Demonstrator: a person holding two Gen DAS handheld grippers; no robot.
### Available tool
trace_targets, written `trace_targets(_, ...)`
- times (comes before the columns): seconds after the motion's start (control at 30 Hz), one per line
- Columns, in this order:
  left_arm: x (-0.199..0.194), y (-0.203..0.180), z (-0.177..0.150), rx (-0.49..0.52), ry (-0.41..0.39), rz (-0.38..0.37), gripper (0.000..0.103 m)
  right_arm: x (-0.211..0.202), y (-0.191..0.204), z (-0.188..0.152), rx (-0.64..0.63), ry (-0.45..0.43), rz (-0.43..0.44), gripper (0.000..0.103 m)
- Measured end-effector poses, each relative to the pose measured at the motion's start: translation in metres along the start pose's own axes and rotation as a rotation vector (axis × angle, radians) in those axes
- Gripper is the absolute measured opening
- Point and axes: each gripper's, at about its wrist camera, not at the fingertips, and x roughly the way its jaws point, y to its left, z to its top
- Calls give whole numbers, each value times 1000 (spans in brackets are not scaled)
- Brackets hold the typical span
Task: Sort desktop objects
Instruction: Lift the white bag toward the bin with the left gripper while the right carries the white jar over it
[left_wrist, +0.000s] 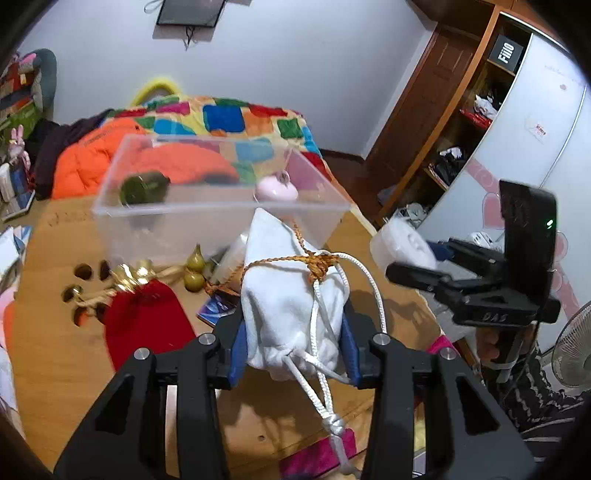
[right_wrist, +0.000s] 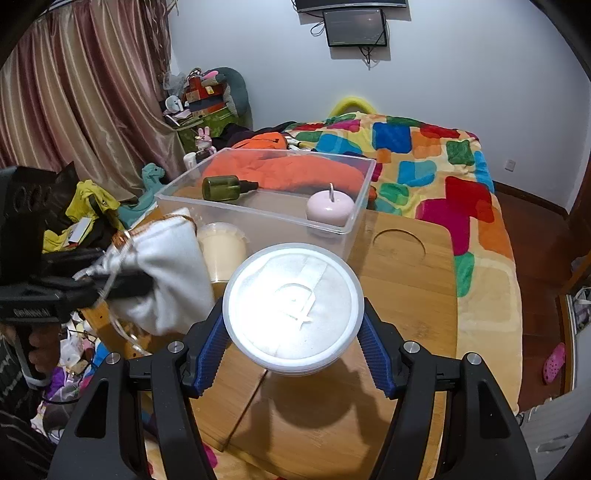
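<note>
The left gripper (left_wrist: 293, 354) is clenched on a white drawstring cloth pouch (left_wrist: 291, 295), held above the wooden desk (left_wrist: 48, 354). The right gripper (right_wrist: 293, 354) grasps a round white lidded plastic tub (right_wrist: 291, 310) by its sides, also lifted over the desk. Beyond them, a clear rectangular plastic bin (right_wrist: 258, 218) sits toward the desk's far edge, holding a dark green glass bottle (right_wrist: 227, 187) and a pink apple-shaped object (right_wrist: 328, 207). A red cloth pouch (left_wrist: 144, 325) lies near the desk's left edge.
</note>
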Motion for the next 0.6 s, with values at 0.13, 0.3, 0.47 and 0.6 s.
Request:
trace_targets(0.13, -10, 2, 12, 18, -23, 25, 41, 3, 4, 3, -2, 2, 6, 62)
trace_targets(0.3, -18, 5, 24, 43, -47, 49, 41, 2, 8, 10, -2, -19, 15, 62)
trace_targets(0.47, -15, 11, 42, 46, -33, 39, 41, 6, 8, 24, -5, -32, 16, 62)
trace_targets(0.6, -9, 25, 54, -3, -6, -10, 42, 11, 7, 34, 8, -44, 25, 62)
